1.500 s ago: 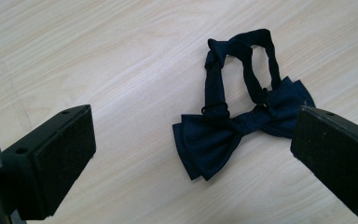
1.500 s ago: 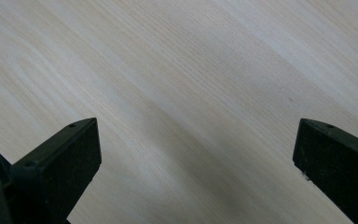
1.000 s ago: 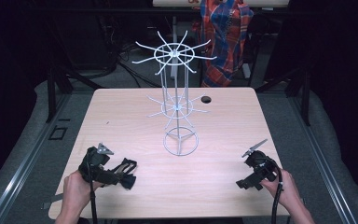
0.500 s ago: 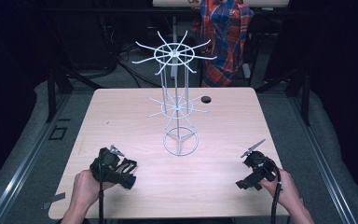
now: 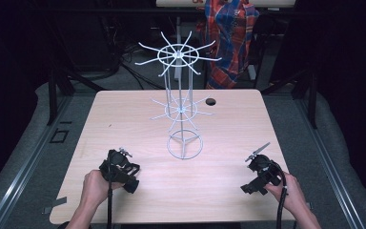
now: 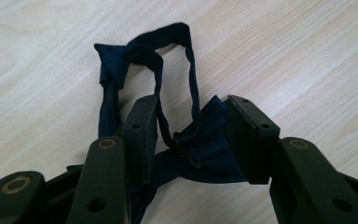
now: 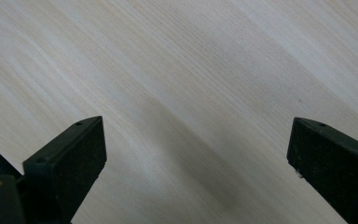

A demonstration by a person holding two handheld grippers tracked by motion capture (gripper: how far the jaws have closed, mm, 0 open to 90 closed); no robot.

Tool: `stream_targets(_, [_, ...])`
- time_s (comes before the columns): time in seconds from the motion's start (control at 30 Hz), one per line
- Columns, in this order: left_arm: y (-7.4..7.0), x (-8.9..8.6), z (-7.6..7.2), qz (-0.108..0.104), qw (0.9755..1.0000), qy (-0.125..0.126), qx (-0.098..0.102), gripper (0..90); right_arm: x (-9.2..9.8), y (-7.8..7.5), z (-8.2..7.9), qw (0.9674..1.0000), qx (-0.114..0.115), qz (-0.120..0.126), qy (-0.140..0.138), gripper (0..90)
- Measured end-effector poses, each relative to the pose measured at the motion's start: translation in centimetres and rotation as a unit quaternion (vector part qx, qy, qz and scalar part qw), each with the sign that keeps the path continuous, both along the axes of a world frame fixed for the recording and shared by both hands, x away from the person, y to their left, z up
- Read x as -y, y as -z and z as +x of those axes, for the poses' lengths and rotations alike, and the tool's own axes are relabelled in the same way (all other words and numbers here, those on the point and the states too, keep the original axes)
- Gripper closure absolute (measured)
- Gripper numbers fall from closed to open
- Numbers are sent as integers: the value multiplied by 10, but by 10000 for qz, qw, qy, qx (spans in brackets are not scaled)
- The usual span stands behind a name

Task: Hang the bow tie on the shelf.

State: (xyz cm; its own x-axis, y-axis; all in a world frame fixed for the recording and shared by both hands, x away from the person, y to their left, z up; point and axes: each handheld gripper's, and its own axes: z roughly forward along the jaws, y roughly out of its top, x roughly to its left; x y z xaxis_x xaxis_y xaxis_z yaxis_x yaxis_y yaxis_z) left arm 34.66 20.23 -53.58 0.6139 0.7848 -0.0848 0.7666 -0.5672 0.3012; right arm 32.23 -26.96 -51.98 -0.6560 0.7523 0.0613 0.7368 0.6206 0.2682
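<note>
A navy bow tie with a thin strap loop lies on the wooden table near its front left. My left gripper points down over it, the jaws straddling the knot and one wing. They have just been closing, and a gap still shows between the pads and the fabric. In the high view the left gripper sits low over the dark cloth. My right gripper rests at the front right, its jaws wide open over bare wood.
A white wire display rack with two tiers of spokes stands mid-table on a ring base. A dark cable hole sits behind it. Red and blue plaid cloth hangs beyond the far edge.
My left gripper has shifted slightly to the right and sunk toward the table, and its jaws have narrowed around the bow tie. The right gripper has stayed put.
</note>
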Motion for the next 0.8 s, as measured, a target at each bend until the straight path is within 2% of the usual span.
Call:
stream_targets(0.07, [2,-1,1,19,10000,-21,-62,568,-2,2,-1,9999,36,97,46,45])
stream_targets(0.23, [5,0,2,13,9998,-125,-121,607,-2,1,-1,10000,7,19,-34,47])
stream_targets(0.33, [6,-1,2,75,9998,-80,-178,637,-2,2,-1,9999,28,88,60,52])
stream_targets(0.37, [6,-2,2,82,9997,-88,-190,650,-1,0,0,10000,-6,-37,-30,56])
stream_targets(0.57, [9,1,1,217,9996,-8,-175,756,-2,2,-1,10000,11,13,25,62])
stream_targets(0.8, [10,0,2,208,9995,43,-230,800,-5,3,-2,10000,-2,45,27,65])
